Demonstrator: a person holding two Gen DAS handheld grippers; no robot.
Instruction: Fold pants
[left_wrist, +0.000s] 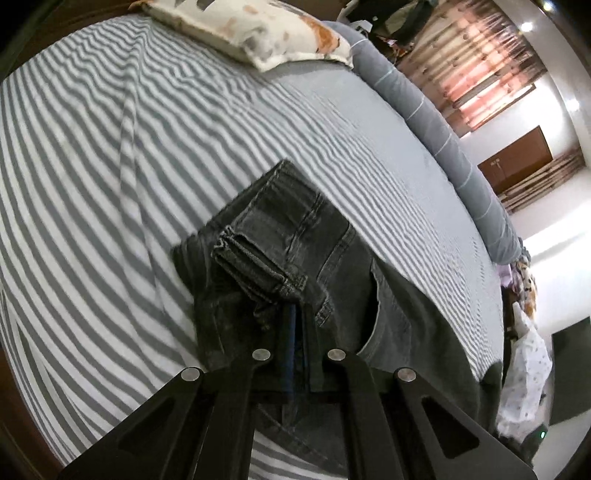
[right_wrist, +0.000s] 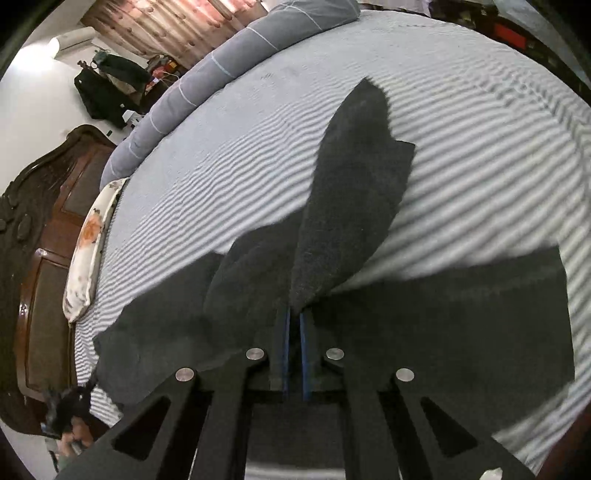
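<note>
Dark grey jeans (left_wrist: 288, 258) lie on the grey-and-white striped bed (left_wrist: 92, 166). In the left wrist view my left gripper (left_wrist: 295, 332) is shut on the waistband end near a belt loop and pocket, the denim bunched between the blue pads. In the right wrist view the jeans (right_wrist: 354, 192) look flat and dark, one part lifted up in a peak. My right gripper (right_wrist: 294, 321) is shut on a fold of that cloth, and the rest spreads left and right over the sheet (right_wrist: 480, 129).
A floral pillow (left_wrist: 258, 29) and a rolled grey blanket (left_wrist: 443, 140) lie along the bed's far side. A dark wooden headboard (right_wrist: 40, 229) stands at the left of the right wrist view. Curtains (left_wrist: 487, 66) and a wooden cabinet (left_wrist: 517, 158) are beyond the bed.
</note>
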